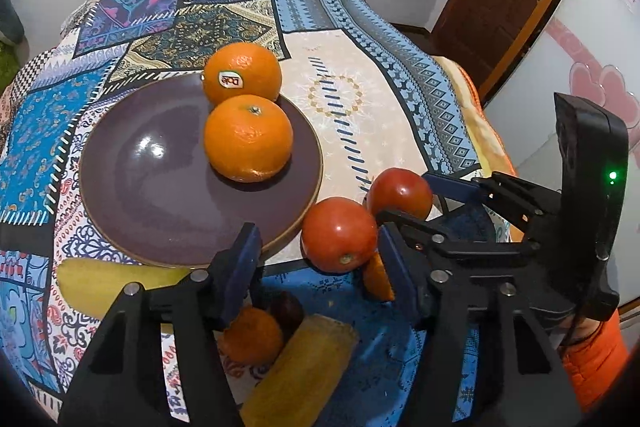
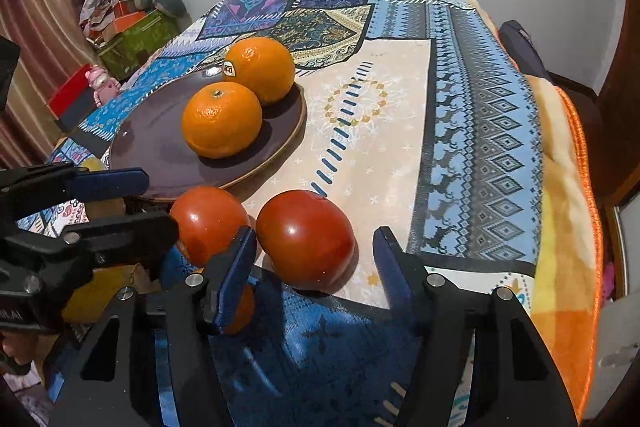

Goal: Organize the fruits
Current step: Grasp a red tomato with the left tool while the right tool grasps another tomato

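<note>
Two oranges (image 1: 245, 111) sit touching each other on the right half of the dark purple plate (image 1: 160, 187), the far one wearing a small sticker, and that plate rests on the patchwork tablecloth (image 1: 360, 99). Just off the plate's near right rim, two tomatoes wait on the cloth, almost touching. The left gripper (image 1: 318, 255) hangs over the left tomato (image 1: 339, 234), jaws spread on either side of it, blue pads clear of the skin on both sides, nothing pinched. The right gripper (image 2: 316, 259) frames the right tomato (image 2: 306, 239) the same way, jaws apart with a gap at each pad, no squeeze. Nearer, under the left gripper, lie a smaller orange (image 1: 252, 335), a dark fruit (image 1: 286, 309) just beside it and yellow pieces (image 1: 304, 367) I can't identify, with another orange partly hidden behind the right-hand pad.
</note>
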### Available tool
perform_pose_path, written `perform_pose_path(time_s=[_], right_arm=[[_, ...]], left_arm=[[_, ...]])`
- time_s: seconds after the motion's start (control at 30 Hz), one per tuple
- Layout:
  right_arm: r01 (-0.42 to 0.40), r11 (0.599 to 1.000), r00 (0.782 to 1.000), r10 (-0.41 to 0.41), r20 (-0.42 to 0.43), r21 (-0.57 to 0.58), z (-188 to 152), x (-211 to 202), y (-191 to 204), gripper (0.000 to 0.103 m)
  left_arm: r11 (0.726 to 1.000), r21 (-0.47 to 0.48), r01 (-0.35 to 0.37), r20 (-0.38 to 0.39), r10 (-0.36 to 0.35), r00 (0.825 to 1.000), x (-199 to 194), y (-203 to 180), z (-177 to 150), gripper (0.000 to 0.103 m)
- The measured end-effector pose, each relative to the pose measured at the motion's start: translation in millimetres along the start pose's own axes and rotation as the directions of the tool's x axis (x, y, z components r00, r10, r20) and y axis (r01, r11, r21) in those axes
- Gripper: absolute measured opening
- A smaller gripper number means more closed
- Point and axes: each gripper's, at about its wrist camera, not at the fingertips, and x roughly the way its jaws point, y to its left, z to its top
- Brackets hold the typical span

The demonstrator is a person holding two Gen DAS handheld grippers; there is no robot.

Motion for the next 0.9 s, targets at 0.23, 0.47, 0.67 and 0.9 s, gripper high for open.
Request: perform_pose_path(time_s=[0.23,0.47,0.67,0.9], right_arm=[[-0.002,1.0,1.0,0.002,0.0,-0.008,-2.9,-4.9,0.2,0.047],[0.018,1.0,1.0,-0.018,0.017,0.003,-7.5,-22.6,-7.9,0.047],[0.025,1.0,0.999,-0.025,0.041,0.016,-12.3,-40.6,-14.3,0.047],[0.011,1.0,0.998,-0.012,0.056,0.01,-15.2,-48.5,-10.1,0.047]], left_arm=[[1.0,0.002,0.0,-0.017,0.0,1.0,6.2,-3.6,0.2,0.057],[1.0,0.019,0.016,-0.04,-0.016,0.999,10.2,-12.9,-1.2,0.046],[1.0,-0.002,-0.004,-0.047,0.004,0.999,10.6,-14.5,-4.3,0.046],[0.996,-0.09,0.0,-0.088,-0.008,0.996,23.3,-7.5,4.2,0.046]])
